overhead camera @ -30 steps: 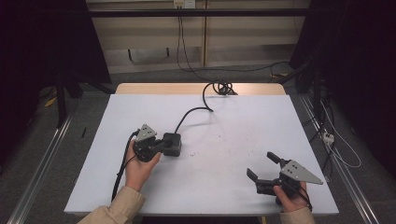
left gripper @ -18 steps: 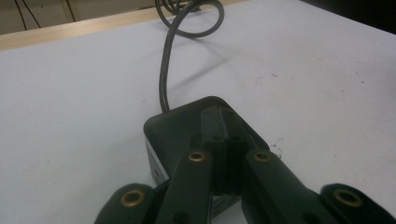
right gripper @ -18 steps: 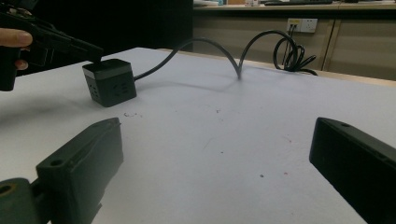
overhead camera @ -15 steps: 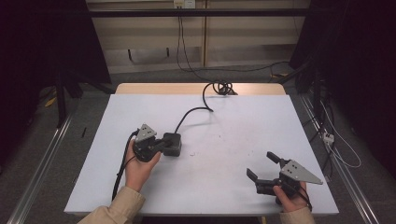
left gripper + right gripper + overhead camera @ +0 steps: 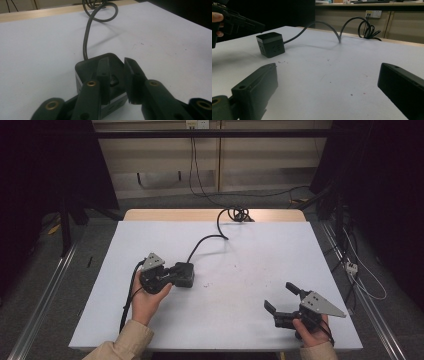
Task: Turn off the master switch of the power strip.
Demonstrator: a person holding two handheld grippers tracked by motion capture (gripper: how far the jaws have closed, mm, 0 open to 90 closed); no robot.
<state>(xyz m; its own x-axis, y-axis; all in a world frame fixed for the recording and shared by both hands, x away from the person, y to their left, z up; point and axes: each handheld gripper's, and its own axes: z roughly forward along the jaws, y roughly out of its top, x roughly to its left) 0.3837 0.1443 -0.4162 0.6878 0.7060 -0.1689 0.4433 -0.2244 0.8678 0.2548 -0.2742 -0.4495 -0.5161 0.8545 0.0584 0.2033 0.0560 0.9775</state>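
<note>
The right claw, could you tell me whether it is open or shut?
Open: the right claw has its jaws spread wide over bare table, holding nothing.

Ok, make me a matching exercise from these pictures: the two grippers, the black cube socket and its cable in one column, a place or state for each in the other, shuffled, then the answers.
Column one:
1. left gripper
2. right gripper
3. cube socket
4. cable

Column two:
A. jaws spread wide over bare table
B. coiled at the table's far edge
C. jaws nearly together, right at the cube
D. standing on the white table, left of centre

Pairs: 1-C, 2-A, 3-D, 4-B
</note>
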